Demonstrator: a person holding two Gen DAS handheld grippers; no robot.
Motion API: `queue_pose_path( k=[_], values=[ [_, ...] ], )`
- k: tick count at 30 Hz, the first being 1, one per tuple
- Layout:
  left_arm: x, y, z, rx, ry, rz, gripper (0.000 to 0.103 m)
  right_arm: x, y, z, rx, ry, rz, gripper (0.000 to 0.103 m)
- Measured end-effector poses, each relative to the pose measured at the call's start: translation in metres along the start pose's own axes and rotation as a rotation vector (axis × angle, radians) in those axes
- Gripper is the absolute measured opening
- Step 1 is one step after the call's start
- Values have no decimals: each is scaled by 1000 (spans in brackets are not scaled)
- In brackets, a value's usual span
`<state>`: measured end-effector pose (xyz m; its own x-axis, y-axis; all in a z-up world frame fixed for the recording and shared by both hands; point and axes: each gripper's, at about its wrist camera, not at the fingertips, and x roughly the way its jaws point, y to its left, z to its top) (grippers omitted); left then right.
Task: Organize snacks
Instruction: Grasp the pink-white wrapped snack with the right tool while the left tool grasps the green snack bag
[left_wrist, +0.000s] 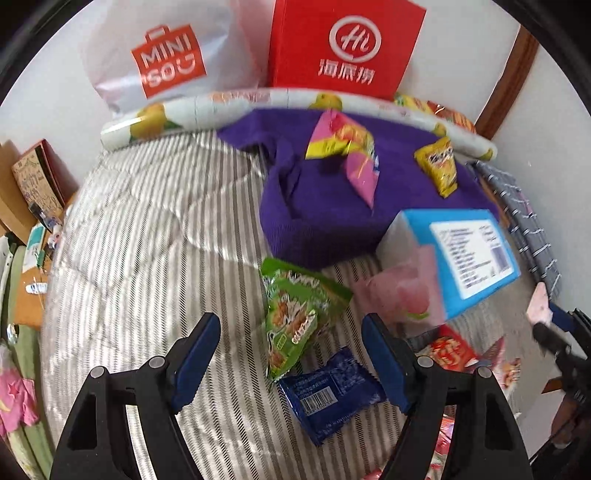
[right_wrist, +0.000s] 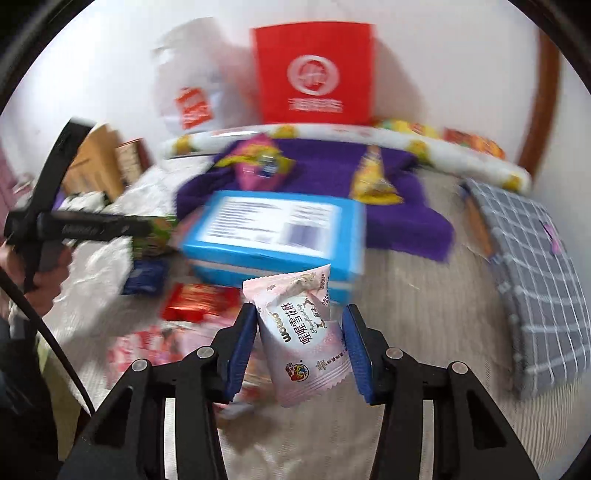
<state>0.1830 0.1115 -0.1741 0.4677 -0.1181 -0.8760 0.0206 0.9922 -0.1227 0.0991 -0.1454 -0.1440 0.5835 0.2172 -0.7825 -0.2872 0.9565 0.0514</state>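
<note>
My right gripper (right_wrist: 301, 332) is shut on a pale pink snack packet (right_wrist: 303, 339) and holds it above the bed, near a blue box (right_wrist: 273, 229). That gripper shows at the right edge of the left wrist view (left_wrist: 546, 314). My left gripper (left_wrist: 291, 328) is open and empty above a green snack bag (left_wrist: 295, 314) and a dark blue packet (left_wrist: 328, 395) on the striped quilt (left_wrist: 147, 229). A pink-yellow bag (left_wrist: 347, 151) and a yellow bag (left_wrist: 439, 166) lie on a purple knit bag (left_wrist: 314, 214). Red packets (right_wrist: 199, 302) lie by the box.
A red paper bag (left_wrist: 343, 48) and a white Miniso bag (left_wrist: 162, 59) stand against the wall behind a fruit-print roll (left_wrist: 207, 107). A grey checked cloth (right_wrist: 532, 273) lies at the right. Cardboard boxes (left_wrist: 33, 177) stand off the bed's left side.
</note>
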Motion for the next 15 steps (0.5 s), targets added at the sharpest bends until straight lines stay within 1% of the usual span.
queue_pose_path(
  k=[3,6,8,10,11,15],
  values=[
    [11,0,-3,-1,-3,0,75,13,-24,-7,84,27,-11,47],
    [18,2,-4,-5,1,-6,63,28,-37,-13,133,50,-13,47],
    [22,3,-5,1,-3,-18,59,37,-41,-16,148,57,-17,47],
    [23,5,-7,-4,-13,-60,45,43,-43,-18,153,61,-19,48],
    [23,7,-7,-11,-17,-79,43,47,-44,-19,154,65,-23,48],
    [23,10,-10,-20,-51,-99,43,53,-46,-24,151,53,-36,49]
  ],
)
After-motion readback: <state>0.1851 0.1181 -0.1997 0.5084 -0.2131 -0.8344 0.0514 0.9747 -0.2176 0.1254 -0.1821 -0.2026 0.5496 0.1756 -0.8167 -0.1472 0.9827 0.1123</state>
